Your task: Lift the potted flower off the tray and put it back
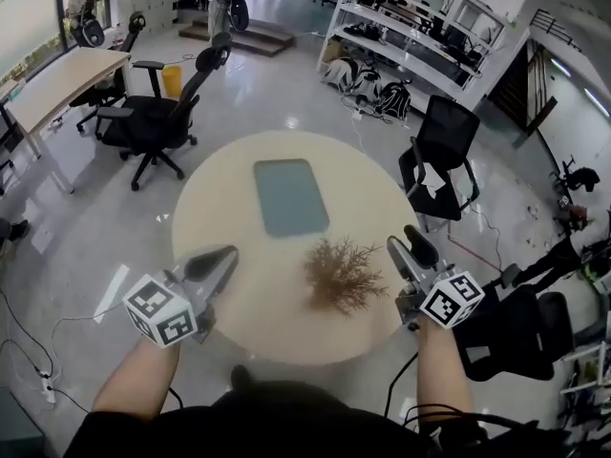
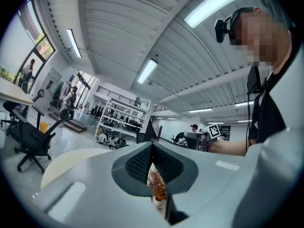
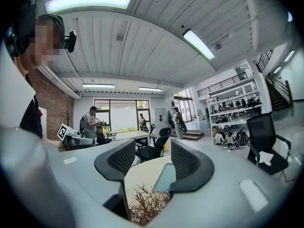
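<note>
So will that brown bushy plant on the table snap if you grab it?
Probably, if grabbed by the top: the potted flower has thin, dry-looking twigs that would likely bend or crack. It seems light, mostly airy branches. The bushy top spreads wide over its pot, so a push might tip it.

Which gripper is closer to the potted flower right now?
Right. The right gripper sits just right of the potted flower, jaws apart, not touching it; the left gripper is farther off to its left.
</note>
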`<move>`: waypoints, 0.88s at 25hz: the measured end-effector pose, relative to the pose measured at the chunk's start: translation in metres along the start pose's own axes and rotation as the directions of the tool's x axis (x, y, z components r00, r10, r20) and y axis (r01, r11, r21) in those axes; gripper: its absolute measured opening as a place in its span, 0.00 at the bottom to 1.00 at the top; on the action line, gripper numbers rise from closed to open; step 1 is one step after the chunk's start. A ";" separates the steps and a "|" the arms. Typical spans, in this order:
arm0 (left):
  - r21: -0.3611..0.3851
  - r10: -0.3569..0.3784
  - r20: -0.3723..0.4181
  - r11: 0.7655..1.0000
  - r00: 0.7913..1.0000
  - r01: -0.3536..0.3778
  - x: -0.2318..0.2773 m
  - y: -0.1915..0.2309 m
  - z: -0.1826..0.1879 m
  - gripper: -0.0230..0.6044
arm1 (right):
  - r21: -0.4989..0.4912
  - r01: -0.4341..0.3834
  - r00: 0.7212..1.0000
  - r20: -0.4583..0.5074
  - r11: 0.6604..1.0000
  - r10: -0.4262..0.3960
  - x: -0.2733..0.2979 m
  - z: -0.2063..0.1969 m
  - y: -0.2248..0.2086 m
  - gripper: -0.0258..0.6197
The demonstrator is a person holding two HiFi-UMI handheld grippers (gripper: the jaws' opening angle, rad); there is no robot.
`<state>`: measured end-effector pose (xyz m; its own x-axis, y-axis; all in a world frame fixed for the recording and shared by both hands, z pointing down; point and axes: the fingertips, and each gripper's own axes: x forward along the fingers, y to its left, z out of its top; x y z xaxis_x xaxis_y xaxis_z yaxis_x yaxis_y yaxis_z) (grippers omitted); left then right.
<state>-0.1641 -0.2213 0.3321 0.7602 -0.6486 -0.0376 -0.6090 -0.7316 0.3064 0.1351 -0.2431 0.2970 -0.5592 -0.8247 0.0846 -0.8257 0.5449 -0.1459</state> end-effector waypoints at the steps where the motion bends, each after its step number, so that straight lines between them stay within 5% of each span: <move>1: -0.003 0.002 -0.001 1.000 1.000 -0.002 -0.003 -0.004 -0.005 0.03 | -0.003 -0.001 1.000 -0.003 1.000 0.001 -0.003 -0.002 0.001 0.44; 11: -0.029 0.058 -0.028 0.998 0.998 -0.059 0.006 -0.078 -0.090 0.03 | -0.013 -0.036 0.999 0.034 0.999 0.037 -0.084 -0.044 -0.022 0.70; 16: -0.034 0.018 -0.046 0.999 0.999 -0.020 0.030 -0.122 -0.132 0.03 | 0.019 -0.058 0.998 0.001 0.998 0.058 -0.131 -0.103 -0.034 0.87; 22: -0.054 0.001 -0.098 0.999 0.995 -0.007 0.055 -0.123 -0.177 0.03 | 0.052 -0.083 0.992 -0.094 0.995 0.087 -0.132 -0.200 -0.029 0.97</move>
<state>-0.0072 -0.1294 0.4610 0.7781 -0.6256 0.0565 -0.6008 -0.7149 0.3578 0.2179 -0.1197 0.4876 -0.6337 -0.7561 0.1636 -0.7716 0.6026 -0.2039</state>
